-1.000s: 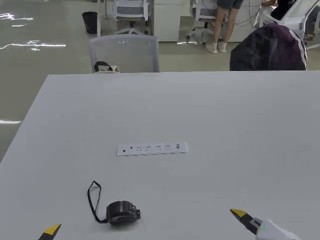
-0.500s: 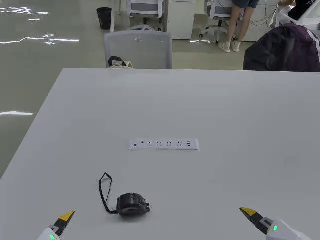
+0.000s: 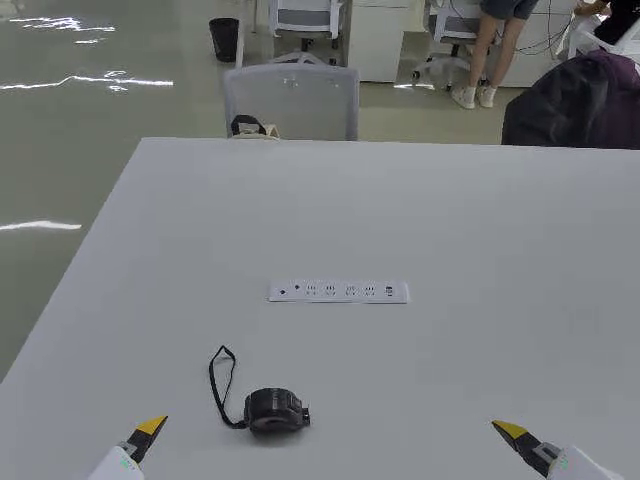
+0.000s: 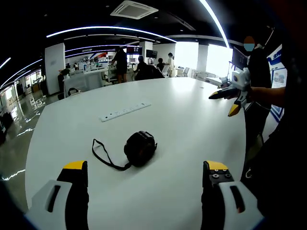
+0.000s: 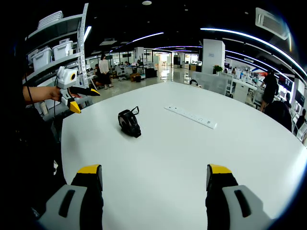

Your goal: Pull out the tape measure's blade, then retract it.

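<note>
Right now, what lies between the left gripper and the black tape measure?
Only bare white tabletop, as the left gripper view shows: the left gripper, fingers open, faces the round black tape measure, whose black strap loop trails to one side.

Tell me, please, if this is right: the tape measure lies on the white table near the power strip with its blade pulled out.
Not quite: the blade is retracted, as the left gripper view shows; only the strap trails from the tape measure. The rest holds.
</note>
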Available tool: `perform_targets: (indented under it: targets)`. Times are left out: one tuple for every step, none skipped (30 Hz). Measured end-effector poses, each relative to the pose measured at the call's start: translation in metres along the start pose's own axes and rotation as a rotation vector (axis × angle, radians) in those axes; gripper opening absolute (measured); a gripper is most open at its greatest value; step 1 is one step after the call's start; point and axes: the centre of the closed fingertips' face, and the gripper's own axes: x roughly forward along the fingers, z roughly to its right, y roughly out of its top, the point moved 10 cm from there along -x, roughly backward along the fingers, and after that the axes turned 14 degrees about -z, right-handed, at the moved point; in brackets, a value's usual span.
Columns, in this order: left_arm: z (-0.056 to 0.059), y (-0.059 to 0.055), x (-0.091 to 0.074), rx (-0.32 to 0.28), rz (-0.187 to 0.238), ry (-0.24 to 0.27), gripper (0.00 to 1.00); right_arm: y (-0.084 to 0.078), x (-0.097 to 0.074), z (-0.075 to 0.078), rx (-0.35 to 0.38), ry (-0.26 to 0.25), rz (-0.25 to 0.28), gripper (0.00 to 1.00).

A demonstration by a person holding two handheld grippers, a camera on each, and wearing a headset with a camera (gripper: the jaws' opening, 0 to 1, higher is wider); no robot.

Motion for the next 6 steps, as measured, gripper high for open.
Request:
perform_targets:
  targets:
    - [0.0003, 0.0009, 0.0001, 0.000, 0.002, -0.001, 0.99, 0.0003, 0.0001, 0.0003, 0.001, 0.000, 0.001, 0.91]
    - [0.0009, 0.0018, 0.0000, 0.001, 0.002, -0.001, 0.99, 0.0004, 0.0001, 0.0004, 0.003, 0.000, 0.001, 0.91]
    - [0.0011, 0.0022, 0.0001, 0.002, 0.001, -0.002, 0.99, -0.0004, 0.0006, 0.0013, 0.003, 0.000, 0.002, 0.91]
    - [0.0006, 0.0023, 0.0008, 0.004, 0.000, -0.001, 0.99, -0.0010, 0.0010, 0.0021, 0.003, -0.001, 0.003, 0.91]
    - [0.0004, 0.0024, 0.0012, 0.006, -0.001, -0.001, 0.99, -0.0012, 0.0010, 0.0024, 0.004, -0.001, 0.002, 0.91]
    - [0.0007, 0.0034, 0.0015, 0.008, -0.002, -0.001, 0.99, -0.0014, 0.0011, 0.0027, 0.004, -0.001, 0.001, 0.91]
